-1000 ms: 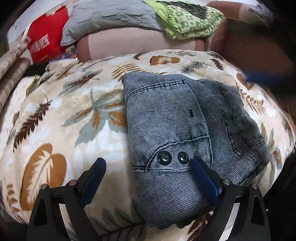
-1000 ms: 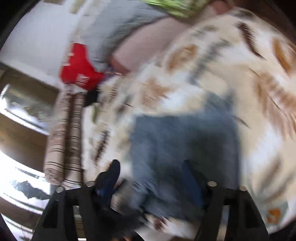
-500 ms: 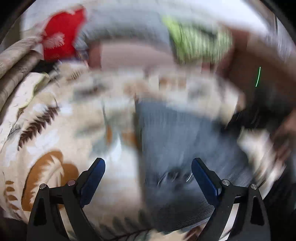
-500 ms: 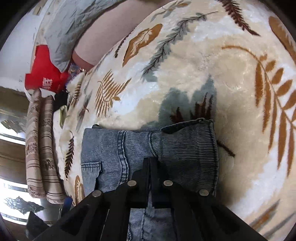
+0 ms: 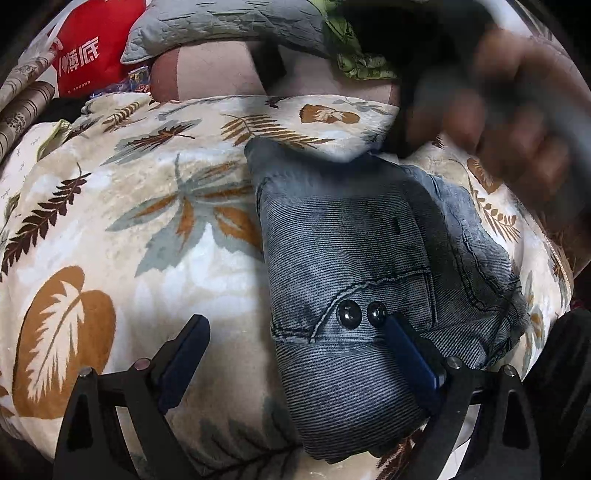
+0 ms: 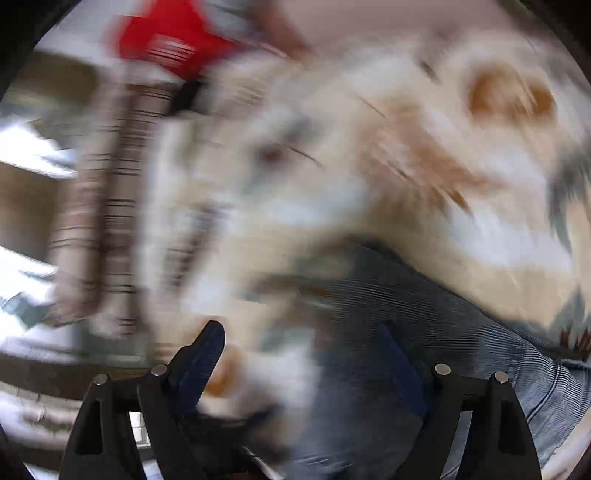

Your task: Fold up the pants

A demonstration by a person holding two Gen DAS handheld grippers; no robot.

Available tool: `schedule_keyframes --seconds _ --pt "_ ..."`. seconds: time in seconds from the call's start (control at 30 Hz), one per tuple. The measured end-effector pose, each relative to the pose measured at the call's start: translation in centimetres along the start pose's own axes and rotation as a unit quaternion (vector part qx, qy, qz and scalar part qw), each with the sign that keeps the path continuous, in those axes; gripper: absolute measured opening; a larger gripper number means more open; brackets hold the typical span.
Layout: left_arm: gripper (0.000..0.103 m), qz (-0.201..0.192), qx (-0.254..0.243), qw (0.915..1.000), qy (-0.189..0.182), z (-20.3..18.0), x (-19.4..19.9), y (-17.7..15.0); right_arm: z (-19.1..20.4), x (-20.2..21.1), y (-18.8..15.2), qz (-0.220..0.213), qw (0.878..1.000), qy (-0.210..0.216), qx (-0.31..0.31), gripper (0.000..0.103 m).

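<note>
surface: cream blanket [image 5: 155, 206] printed with brown and grey leaves.
room: grey quilted pillow [image 5: 221, 22], green cloth [image 5: 354, 55], striped roll [image 5: 22, 103] behind.
writing: red bag [image 5: 92, 48], white chinese characters, partly legible.
pants [image 5: 354, 266]: folded denim bundle lying on the blanket, two snaps up.
left gripper [image 5: 295, 350]: fingers apart, right finger touching the denim.
right gripper [image 6: 303, 365]: blurred, fingers apart over the pants' edge.

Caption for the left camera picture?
Open left gripper hovers over folded denim pants on a leaf-print blanket.

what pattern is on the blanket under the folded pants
Cream plush blanket printed with brown, orange and grey-blue leaves and ferns; the folded blue-grey denim pants lie on it. Clearest in the left wrist view.
</note>
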State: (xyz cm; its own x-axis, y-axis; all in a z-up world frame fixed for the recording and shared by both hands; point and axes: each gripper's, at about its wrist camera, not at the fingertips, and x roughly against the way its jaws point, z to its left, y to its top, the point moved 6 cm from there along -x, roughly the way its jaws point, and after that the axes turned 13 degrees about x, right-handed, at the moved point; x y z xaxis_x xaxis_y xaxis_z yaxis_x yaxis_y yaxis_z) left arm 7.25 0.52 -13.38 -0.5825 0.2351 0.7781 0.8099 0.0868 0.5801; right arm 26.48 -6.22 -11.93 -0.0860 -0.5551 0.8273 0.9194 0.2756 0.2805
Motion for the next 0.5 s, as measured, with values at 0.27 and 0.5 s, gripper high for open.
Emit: schedule_keyframes --seconds 0.27,0.5 --pt "0.096 0.005 0.002 0.9999 -0.01 0.1 -0.1 0.1 -1.1 3.4 0.4 -0.043 0.998 0.027 -0.038 0.049" --pt "0.096 0.005 0.012 0.9997 -0.02 0.2 0.1 0.0 -2.6 -2.9 -1.8 0.022 0.996 0.075 -0.045 0.028"
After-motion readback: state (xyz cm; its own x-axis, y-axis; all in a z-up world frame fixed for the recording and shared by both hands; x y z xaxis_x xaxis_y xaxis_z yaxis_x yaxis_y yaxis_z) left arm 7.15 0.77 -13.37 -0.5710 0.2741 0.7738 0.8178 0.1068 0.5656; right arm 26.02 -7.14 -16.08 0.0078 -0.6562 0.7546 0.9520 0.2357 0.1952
